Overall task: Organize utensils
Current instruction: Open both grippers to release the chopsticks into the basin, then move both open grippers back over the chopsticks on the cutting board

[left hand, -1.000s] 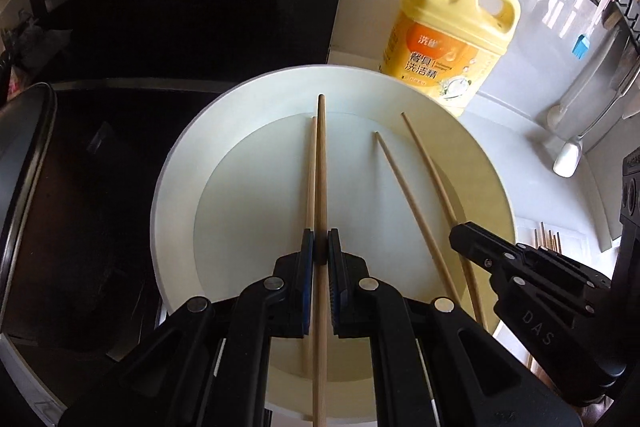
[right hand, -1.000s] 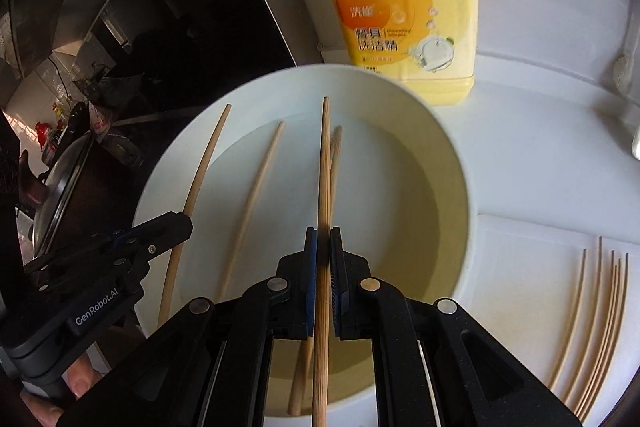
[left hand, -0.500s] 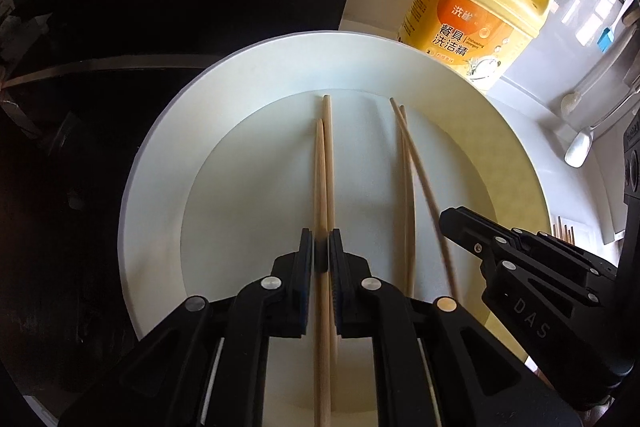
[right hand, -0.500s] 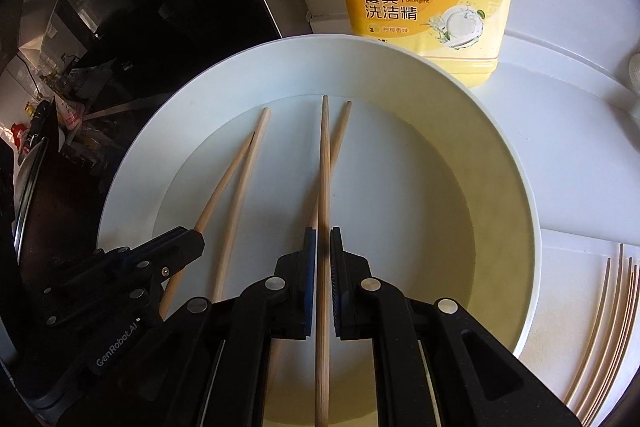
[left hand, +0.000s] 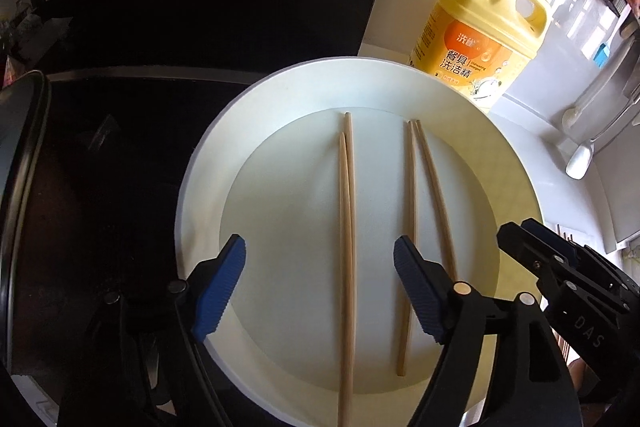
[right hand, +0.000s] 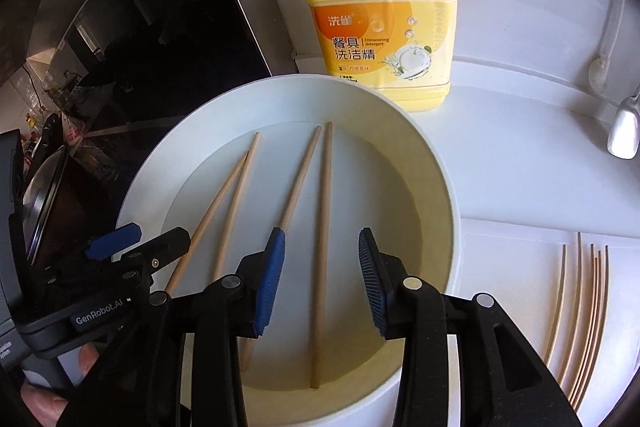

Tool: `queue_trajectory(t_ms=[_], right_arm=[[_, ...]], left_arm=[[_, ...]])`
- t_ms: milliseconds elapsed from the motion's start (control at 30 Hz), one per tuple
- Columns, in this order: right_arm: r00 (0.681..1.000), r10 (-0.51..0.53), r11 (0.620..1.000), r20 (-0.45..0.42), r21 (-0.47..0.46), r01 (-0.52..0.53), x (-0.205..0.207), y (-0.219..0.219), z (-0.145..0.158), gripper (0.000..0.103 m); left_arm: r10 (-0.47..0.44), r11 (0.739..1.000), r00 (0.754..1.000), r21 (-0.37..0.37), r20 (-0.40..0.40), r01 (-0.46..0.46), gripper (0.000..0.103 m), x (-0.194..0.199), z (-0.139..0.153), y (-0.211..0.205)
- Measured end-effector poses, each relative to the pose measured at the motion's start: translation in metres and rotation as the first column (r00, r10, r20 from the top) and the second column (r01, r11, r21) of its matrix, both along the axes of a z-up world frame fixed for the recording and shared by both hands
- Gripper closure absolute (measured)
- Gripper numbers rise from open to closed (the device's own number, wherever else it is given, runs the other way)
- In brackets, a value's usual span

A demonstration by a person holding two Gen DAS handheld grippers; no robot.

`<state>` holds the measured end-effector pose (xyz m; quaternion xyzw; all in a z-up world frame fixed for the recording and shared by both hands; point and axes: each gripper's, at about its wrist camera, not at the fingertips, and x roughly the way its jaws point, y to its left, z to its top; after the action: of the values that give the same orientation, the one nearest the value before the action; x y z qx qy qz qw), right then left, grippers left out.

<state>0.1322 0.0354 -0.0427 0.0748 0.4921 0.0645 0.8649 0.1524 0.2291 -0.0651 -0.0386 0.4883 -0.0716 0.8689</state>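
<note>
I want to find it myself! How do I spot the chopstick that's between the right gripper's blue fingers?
Find the big white plate before the yellow dish soap bottle. Four chopsticks lie on it. Yours is farthest right, between the right gripper's open jaws, untouched.

Both my wrist cameras look steeply down along my jaws, close over the white bowl [left hand: 400,83] (chopsticks inside). Both views share it and the detergent bottle [right hand: 384,23], at 1 o'clock from the left, 12 from the right.
</note>
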Motion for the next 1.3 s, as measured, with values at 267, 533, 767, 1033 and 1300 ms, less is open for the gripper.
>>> queue_trajectory(t_ms=[267, 533, 767, 1033, 1300], right_arm=[[0.997, -0.04, 0.999, 0.063, -0.019, 0.041, -0.045, -0.023, 0.019, 0.058], [0.987, -0.135, 0.99, 0.084, -0.037, 0.139, -0.096, -0.078, 0.025, 0.054], [0.975, -0.209, 0.974, 0.077, -0.075, 0.215, -0.15, -0.166, 0.026, 0.053], [0.971, -0.225, 0.971, 0.076, -0.068, 0.23, -0.186, -0.252, 0.009, 0.052], [0.976, -0.212, 0.974, 0.043, -0.068, 0.214, -0.183, -0.27, -0.017, 0.052]], left_arm=[[-0.032, 0.996, 0.995, 0.083, 0.089, 0.024, 0.011, -0.027, 0.023, -0.022], [-0.096, 0.995, 0.989, 0.044, 0.112, 0.092, 0.01, -0.061, 0.036, -0.077], [-0.124, 0.992, 0.989, 0.036, 0.082, 0.121, 0.009, -0.098, 0.033, -0.151], [-0.123, 0.99, 0.991, 0.074, 0.051, 0.119, 0.009, -0.144, 0.012, -0.221], [-0.12, 0.991, 0.993, 0.068, 0.02, 0.118, 0.009, -0.155, -0.011, -0.246]])
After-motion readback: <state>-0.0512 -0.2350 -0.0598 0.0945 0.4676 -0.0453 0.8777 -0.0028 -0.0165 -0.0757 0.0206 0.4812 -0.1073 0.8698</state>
